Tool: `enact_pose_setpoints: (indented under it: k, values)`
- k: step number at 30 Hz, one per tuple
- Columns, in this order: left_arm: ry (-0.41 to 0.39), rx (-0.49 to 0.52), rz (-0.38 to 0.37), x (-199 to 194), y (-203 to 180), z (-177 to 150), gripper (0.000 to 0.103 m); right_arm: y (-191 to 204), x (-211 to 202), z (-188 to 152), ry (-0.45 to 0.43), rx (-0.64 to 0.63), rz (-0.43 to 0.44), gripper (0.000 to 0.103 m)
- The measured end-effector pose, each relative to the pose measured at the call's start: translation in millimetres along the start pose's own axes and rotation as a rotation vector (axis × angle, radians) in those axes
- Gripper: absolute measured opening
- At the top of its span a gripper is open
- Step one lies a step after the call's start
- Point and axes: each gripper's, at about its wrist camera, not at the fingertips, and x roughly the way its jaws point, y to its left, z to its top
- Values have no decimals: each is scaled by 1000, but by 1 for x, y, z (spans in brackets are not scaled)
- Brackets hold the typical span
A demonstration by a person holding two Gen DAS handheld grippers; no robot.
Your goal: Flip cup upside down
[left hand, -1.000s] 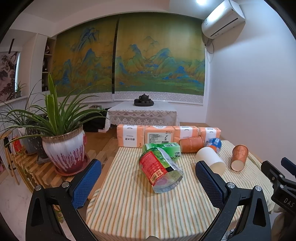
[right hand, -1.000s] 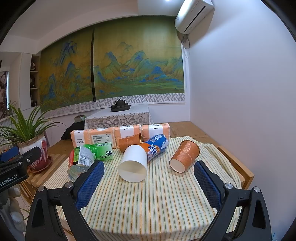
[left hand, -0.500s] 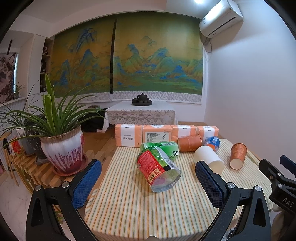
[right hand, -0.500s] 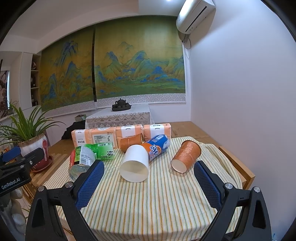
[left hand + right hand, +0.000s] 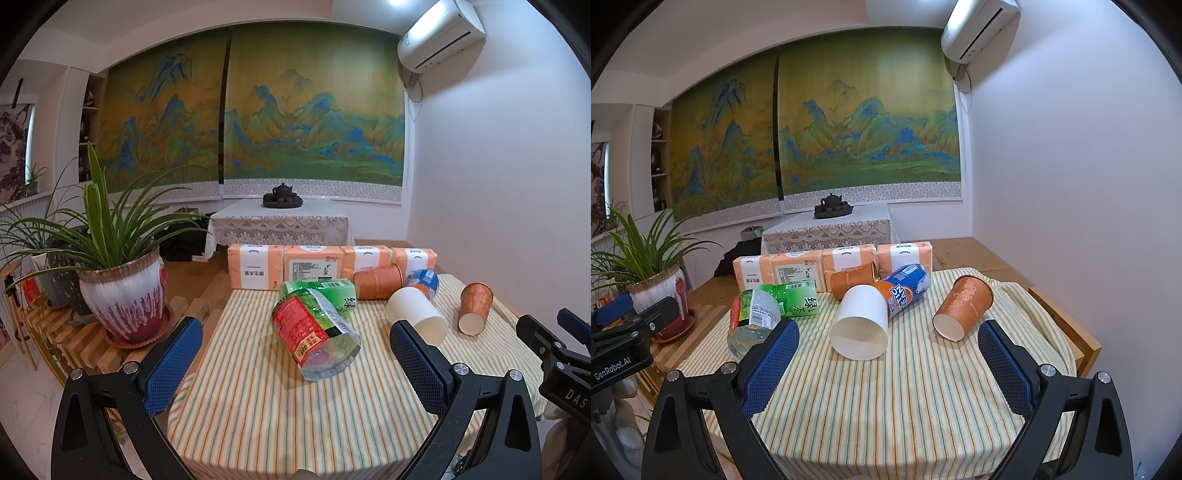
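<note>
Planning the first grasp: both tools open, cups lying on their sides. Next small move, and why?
Probably ease the right tool forward toward the white cup. It lies on its side on the striped cloth, mouth facing the camera, roughly centred between the open jaws. The orange cup sits further right. The left tool faces a bottle instead.

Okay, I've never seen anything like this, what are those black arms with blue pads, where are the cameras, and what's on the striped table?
Those are two handheld grasping tools, one per hand, each carrying a wide-angle camera looking along its fingers. One picture comes from the left tool, the other from the right tool. Both are open and hold nothing. On the striped tablecloth lie a white paper cup, an orange patterned paper cup, a second orange cup, a blue-orange bottle, a crumpled green-labelled plastic bottle and orange tissue packs.
</note>
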Motion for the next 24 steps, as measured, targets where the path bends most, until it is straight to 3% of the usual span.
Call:
enact_pose_setpoints:
  k: [24]
  values:
    - [32,-2,-5,14,0,-3,103,-5,10,-2,27,16,-5,96]
